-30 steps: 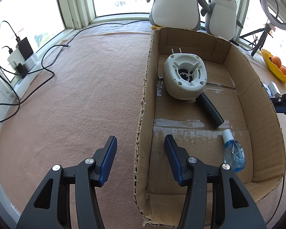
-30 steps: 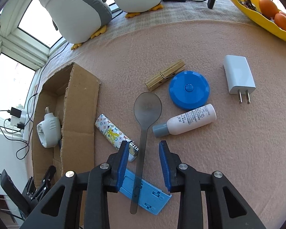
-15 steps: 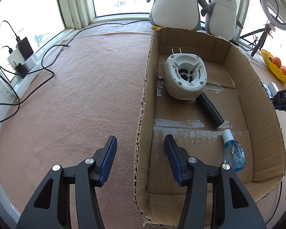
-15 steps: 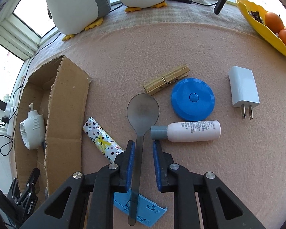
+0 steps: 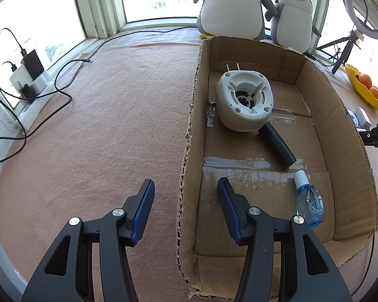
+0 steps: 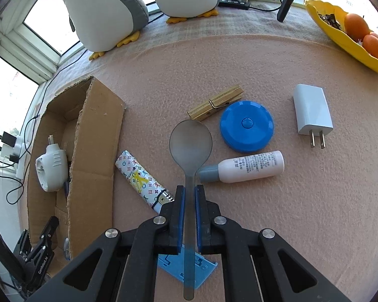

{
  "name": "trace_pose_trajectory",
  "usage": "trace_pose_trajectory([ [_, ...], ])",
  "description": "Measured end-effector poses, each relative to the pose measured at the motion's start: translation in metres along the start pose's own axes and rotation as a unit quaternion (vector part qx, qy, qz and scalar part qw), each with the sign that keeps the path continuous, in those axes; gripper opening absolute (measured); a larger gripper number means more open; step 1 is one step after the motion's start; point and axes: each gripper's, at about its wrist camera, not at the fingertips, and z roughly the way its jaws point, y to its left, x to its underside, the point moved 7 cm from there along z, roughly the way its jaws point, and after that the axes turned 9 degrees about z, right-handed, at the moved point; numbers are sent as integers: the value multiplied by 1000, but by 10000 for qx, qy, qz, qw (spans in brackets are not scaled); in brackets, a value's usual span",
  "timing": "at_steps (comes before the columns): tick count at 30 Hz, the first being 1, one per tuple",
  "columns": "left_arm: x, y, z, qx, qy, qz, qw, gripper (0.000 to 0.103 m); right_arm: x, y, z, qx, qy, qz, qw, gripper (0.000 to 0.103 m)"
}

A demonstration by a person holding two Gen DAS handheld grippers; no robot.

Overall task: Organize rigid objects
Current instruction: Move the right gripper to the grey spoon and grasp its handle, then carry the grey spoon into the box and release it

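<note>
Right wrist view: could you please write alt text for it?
The right gripper is shut on the handle of a grey spoon lying on pink felt, between a patterned lighter and a white bottle.

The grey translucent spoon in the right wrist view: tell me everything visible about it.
The grey translucent spoon looks like smoky plastic, with an oval bowl and a long thin handle. It points bowl away from the camera on the pink felt table cover. The right gripper is shut on its handle just below the bowl. The handle's tail crosses a flat blue plastic piece.
</note>
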Motion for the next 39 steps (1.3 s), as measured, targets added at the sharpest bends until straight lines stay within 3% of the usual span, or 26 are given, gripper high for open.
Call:
trace_pose_trajectory([
  [8,0,0,0,-6,-1,3,10000,52,-3,12,-28,-264,-242,-4,9994,7],
  [18,0,0,0,-4,-3,6,10000,52,-7,71,-53,-701,-554,-382,9953,7],
  [30,0,0,0,-4,-4,5,10000,52,3,121,-46,-913,-485,-679,9923,7],
  [39,0,0,0,-3,-6,5,10000,52,10,141,-28,-785,-373,-902,9921,7],
])
